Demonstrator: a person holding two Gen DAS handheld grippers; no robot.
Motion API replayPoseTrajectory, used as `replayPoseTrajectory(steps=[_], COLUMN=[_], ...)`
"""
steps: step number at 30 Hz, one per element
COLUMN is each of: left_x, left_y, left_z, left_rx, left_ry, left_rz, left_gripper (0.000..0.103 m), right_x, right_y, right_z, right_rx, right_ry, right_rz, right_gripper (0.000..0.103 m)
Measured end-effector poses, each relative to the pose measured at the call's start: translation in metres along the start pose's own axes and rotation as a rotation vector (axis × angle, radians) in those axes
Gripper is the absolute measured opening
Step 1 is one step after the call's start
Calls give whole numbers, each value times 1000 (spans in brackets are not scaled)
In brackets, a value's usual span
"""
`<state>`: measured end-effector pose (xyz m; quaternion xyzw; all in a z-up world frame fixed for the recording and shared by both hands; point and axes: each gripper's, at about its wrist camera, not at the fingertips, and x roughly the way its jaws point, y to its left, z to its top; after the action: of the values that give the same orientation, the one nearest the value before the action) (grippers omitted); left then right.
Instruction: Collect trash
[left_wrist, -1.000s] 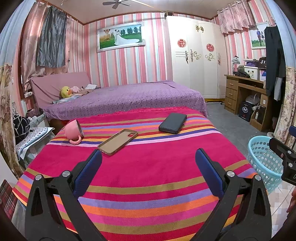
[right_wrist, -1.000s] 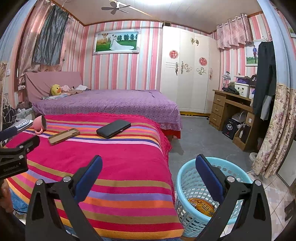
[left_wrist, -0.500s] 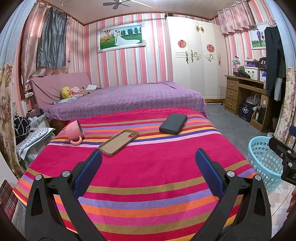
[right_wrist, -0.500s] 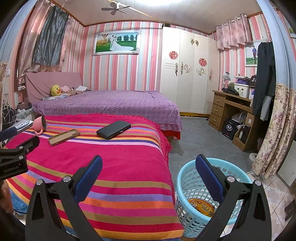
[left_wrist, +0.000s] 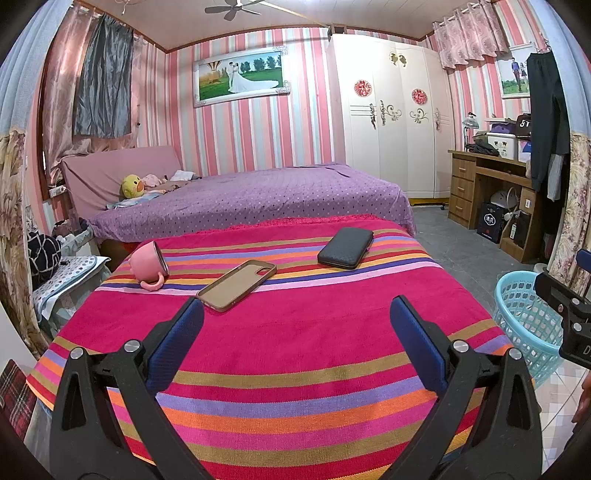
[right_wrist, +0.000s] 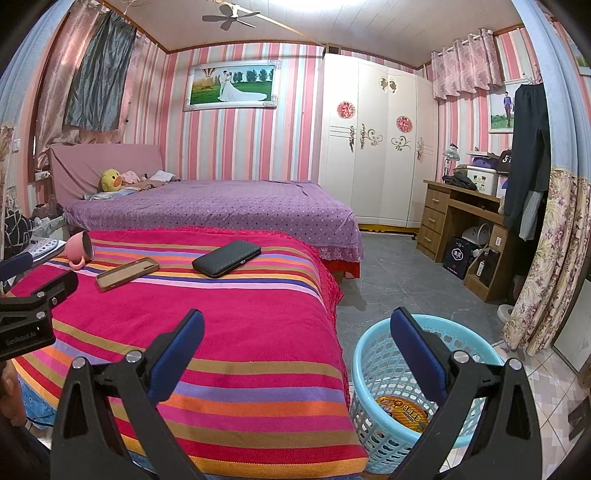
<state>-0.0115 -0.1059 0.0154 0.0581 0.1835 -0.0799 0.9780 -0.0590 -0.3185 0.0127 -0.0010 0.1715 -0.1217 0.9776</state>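
Observation:
A light blue plastic basket (right_wrist: 373, 354) stands on the floor at the bed's right side, with an orange-yellow food wrapper (right_wrist: 402, 410) lying in its bottom. It also shows at the right edge of the left wrist view (left_wrist: 524, 314). My left gripper (left_wrist: 295, 332) is open and empty, held above the near part of the striped bedspread (left_wrist: 295, 354). My right gripper (right_wrist: 295, 343) is open and empty, held over the bed's right edge, its right finger in front of the basket.
On the striped bedspread lie a pink mug (left_wrist: 147, 264) on its side, a brown phone case (left_wrist: 236, 284) and a black wallet (left_wrist: 345, 247). A purple bed (left_wrist: 251, 199) stands behind. A wooden desk (right_wrist: 465, 218) and white wardrobe (right_wrist: 373, 155) are at the right.
Both views have shifted very slightly; the grippers remain open and nothing on the bed has moved.

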Motion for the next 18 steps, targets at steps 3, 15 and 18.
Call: replayPoseTrajectory(steps=[3,15,18], left_x=[0,0,0], left_y=[0,0,0], left_z=[0,0,1], left_rx=[-1,0,-1], left_ry=[-1,-5,-5], left_rz=[1,2,0], left_gripper=[97,97,97], right_x=[0,-1,0], right_y=[0,-1,-2], right_z=[0,3,4], right_rx=[0,1,2], right_ry=[0,-5,-5], right_rz=[0,-5,-7], right_gripper=[98,98,98])
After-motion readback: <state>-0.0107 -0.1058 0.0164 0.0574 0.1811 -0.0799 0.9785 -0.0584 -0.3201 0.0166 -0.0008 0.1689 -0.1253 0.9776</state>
